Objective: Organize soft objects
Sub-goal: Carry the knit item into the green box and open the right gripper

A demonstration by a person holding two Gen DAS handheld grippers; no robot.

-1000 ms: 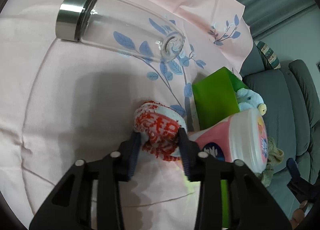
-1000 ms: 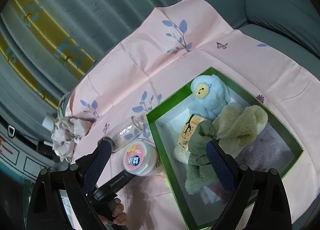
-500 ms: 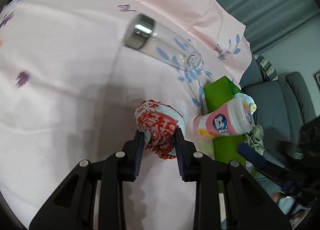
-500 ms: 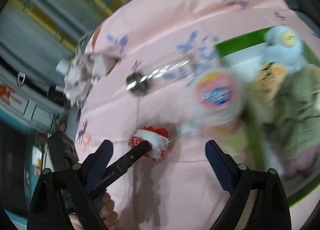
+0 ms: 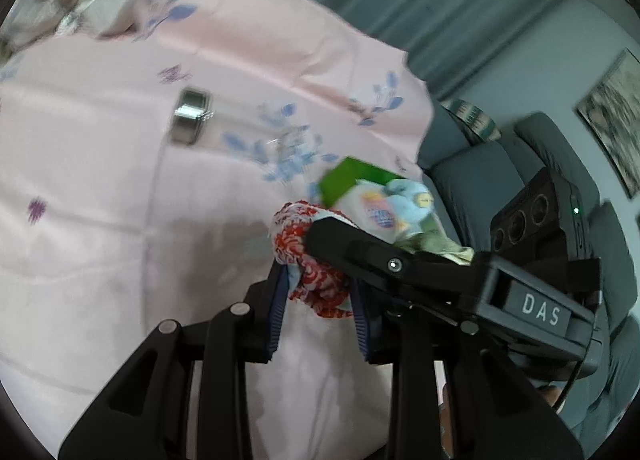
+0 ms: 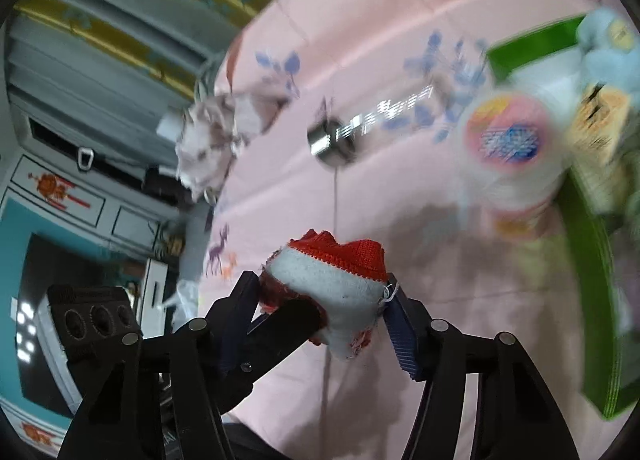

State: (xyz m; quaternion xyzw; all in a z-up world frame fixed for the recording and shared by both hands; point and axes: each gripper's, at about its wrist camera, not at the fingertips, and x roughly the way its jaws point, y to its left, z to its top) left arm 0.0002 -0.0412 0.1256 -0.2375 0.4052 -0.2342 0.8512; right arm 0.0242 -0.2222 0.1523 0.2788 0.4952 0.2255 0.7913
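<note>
Left tongs (image 5: 318, 314) clamped the red-and-white sock (image 5: 308, 256) while right tongs (image 6: 320, 318) were closing around its other end; green box (image 6: 592, 280) lay rightward.

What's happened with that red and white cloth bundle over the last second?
The left gripper kept its hold on the red and white cloth bundle and lifted it off the pink sheet. The right gripper swung over from the green box; its jaws are closing around the bundle. The glass bottle, pink tub and toys in the box stayed put.
</note>
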